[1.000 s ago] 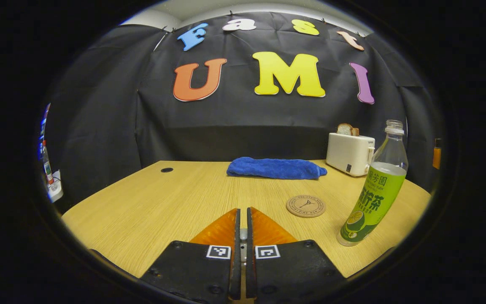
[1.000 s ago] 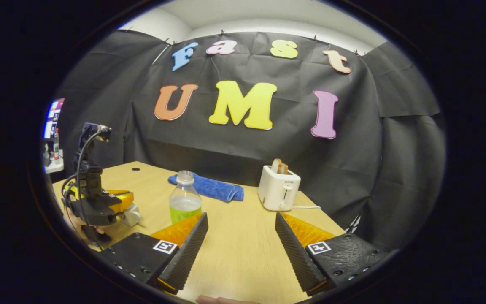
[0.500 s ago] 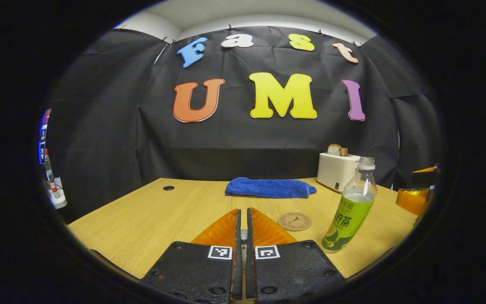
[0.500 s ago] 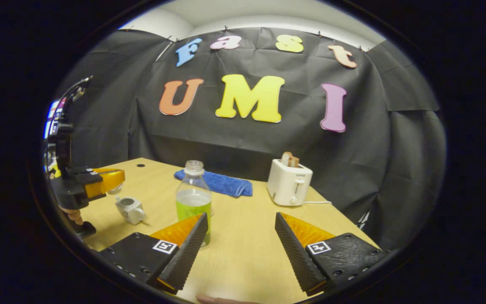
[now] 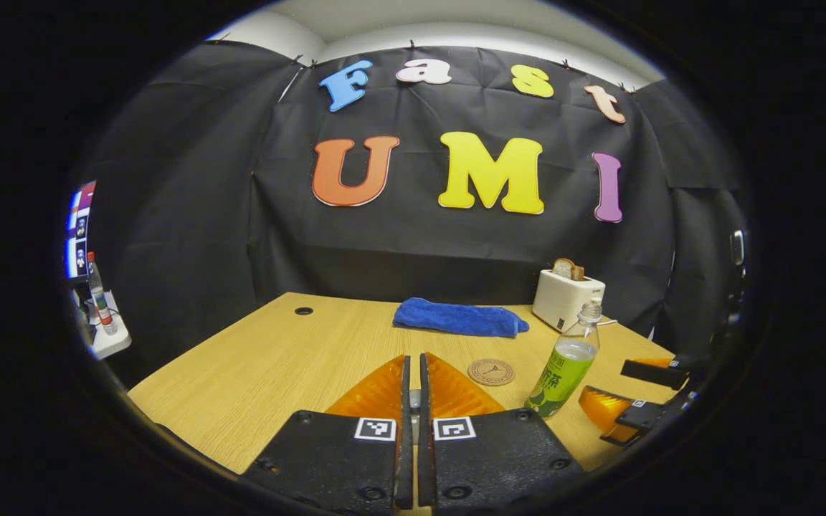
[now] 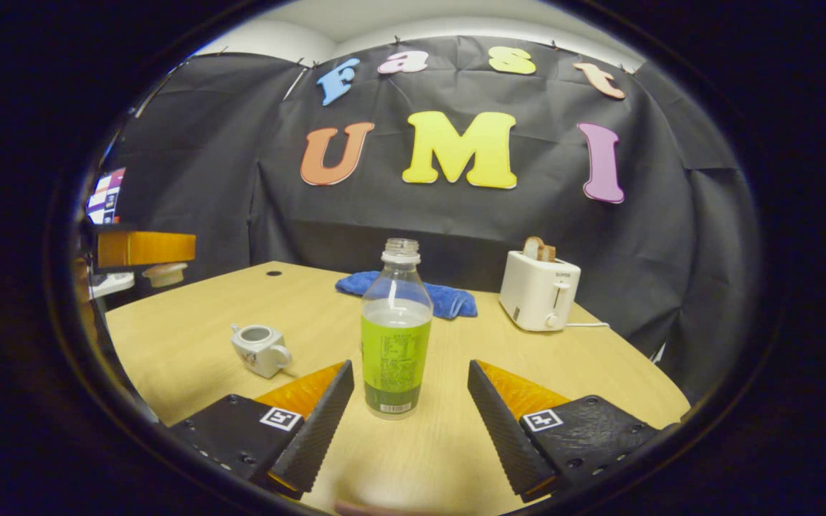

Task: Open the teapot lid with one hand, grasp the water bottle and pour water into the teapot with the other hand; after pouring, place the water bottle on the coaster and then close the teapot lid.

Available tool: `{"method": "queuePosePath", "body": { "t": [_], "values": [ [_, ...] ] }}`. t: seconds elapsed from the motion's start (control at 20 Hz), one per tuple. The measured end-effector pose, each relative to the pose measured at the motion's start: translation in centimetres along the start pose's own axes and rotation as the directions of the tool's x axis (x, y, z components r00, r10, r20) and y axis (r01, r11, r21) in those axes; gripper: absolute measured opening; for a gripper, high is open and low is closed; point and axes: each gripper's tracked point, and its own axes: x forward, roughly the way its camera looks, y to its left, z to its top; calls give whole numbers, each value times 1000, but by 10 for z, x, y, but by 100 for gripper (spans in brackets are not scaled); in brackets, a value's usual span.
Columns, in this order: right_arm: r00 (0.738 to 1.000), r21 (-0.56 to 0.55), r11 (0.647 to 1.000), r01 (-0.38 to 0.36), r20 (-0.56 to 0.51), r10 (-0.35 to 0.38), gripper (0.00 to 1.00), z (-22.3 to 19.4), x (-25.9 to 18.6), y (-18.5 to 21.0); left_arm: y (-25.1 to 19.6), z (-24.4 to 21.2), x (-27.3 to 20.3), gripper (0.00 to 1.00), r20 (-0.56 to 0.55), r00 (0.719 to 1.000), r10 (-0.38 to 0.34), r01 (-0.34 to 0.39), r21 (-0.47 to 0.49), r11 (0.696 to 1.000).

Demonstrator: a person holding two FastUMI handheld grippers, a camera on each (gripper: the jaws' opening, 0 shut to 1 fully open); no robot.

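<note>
The water bottle (image 6: 396,333) stands upright on the counter (image 6: 456,444), just ahead of the right gripper (image 6: 409,401) and roughly centred between its fingers, which are spread wide and touch nothing. It is a clear plastic bottle with no cap, a green label around its lower body, and liquid up to about the shoulder. Being open and fairly full, it looks moderately heavy and liable to spill if tipped early. The thin wall will likely give under a hard squeeze, so the labelled middle of the body seems the best place to grip, below the taper.

The small white teapot (image 6: 261,349) sits on the counter left of the bottle, well apart from it, its top open. It looks like ceramic: light, hard, easily chipped.

The left gripper (image 5: 413,390) has its fingers together; in the right gripper view a pale, lid-shaped piece (image 6: 163,273) hangs beneath it, probably the teapot lid, held up off the counter. The round coaster (image 5: 491,372) lies flat, near the bottle.
</note>
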Motion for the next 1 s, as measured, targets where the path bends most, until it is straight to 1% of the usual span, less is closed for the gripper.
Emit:
{"method": "queuePosePath", "body": {
  "t": [0.1,0.15,0.25,0.3,0.35,0.4,0.55,0.65,0.75,0.8,0.85,0.9,1.0],
  "values": [
    [1000,5,1000,15,20,-15,96,-3,7,2,8,8,-11,5,12,1000,9,-9,6,1000],
    [999,10,1000,15,29,-15,98,-4,11,5,7,12,-14,4,22,1000,-3,3,9,1000],
    [999,34,999,15,44,-16,98,-7,20,9,-1,18,-20,4,33,999,-44,44,-2,999],
    [999,48,999,12,50,-15,96,-5,24,12,-4,19,-24,3,36,997,-62,63,-11,998],
    [998,56,998,4,62,-7,96,-5,25,13,-6,20,-26,3,38,997,-74,75,-11,997],
    [997,54,999,0,71,-4,98,0,30,16,-7,21,-26,3,40,996,-80,80,-1,997],
    [997,27,999,31,72,-33,96,5,52,20,-7,21,-28,3,40,996,-84,83,25,996],
    [996,38,997,66,63,-69,96,2,59,18,-2,22,-30,3,42,996,-80,79,33,996],
    [995,55,996,69,72,-73,96,3,62,23,6,22,-31,3,38,997,-74,73,15,997],
    [993,55,995,84,80,-88,93,5,63,19,10,24,-32,3,44,996,-72,71,10,997],
    [992,60,994,96,73,-100,86,5,63,16,16,26,-34,3,46,997,-64,64,8,998],
    [993,68,993,95,66,-100,76,3,63,16,21,27,-34,3,51,997,-56,56,6,998],
    [993,69,992,102,50,-106,74,5,60,14,26,28,-37,3,53,997,-64,63,11,998]
  ]
}}
